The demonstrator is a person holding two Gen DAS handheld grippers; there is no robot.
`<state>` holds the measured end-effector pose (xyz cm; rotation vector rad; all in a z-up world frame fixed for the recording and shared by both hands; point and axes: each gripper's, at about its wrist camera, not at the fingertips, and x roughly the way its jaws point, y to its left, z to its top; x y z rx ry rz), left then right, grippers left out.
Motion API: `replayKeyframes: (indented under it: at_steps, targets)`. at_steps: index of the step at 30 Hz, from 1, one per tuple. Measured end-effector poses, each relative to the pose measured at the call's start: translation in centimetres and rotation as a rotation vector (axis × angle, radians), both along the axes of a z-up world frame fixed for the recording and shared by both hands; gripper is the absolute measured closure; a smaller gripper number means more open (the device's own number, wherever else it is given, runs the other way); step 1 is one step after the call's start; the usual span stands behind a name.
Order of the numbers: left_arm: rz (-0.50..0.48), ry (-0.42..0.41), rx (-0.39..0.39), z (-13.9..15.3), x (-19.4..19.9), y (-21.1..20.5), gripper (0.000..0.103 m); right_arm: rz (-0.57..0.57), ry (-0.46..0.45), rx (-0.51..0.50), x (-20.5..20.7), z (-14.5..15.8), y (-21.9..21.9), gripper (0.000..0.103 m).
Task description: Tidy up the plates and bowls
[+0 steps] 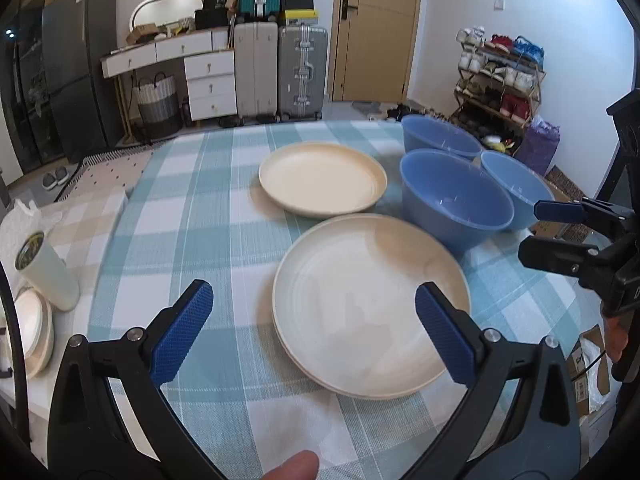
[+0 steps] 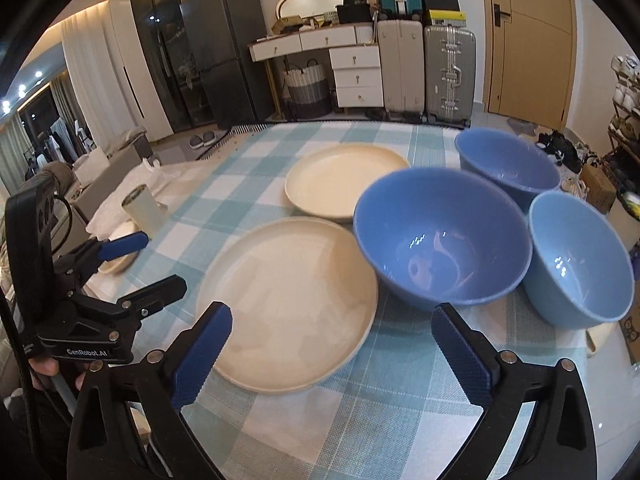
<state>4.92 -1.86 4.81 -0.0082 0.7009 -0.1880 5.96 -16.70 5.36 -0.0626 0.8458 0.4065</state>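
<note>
Left wrist view: my left gripper [image 1: 314, 330] gapes wide, empty; near cream plate [image 1: 370, 306] at one o'clock, blue bowl [image 1: 456, 196] beyond. Right gripper [image 2: 332, 352] likewise spread.

Bare checked cloth [image 1: 192, 208] is seen left of both cream plates, open for passage. The near plate stack [image 1: 368, 304] and far plate [image 1: 322, 178] are parted by a narrow strip. On the right, three blue bowls [image 2: 440, 236] are crowded together, the nearest just beside the near stack. A paper roll [image 1: 48, 272] blocks the left edge.
</note>
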Motion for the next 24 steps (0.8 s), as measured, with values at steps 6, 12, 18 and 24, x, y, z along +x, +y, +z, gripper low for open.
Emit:
replayKeyframes:
  at_steps: [6,12,18,24]
  targets:
    - [0.037,-0.064,-0.019,3.7,0.4,1.1,0.002,0.000,-0.077,-0.008,0.2,4.7,-0.4,0.001]
    - [0.076,-0.073,-0.055,6.1,2.6,2.5,0.002,0.005,-0.109,0.012,1.6,8.3,-0.3,0.001]
    - [0.107,-0.050,-0.073,6.8,5.4,3.5,0.002,0.012,-0.122,-0.003,4.1,10.0,0.1,0.001]
    - [0.120,-0.015,-0.072,6.1,8.1,3.6,0.002,0.011,-0.102,-0.036,7.3,9.6,0.6,0.001]
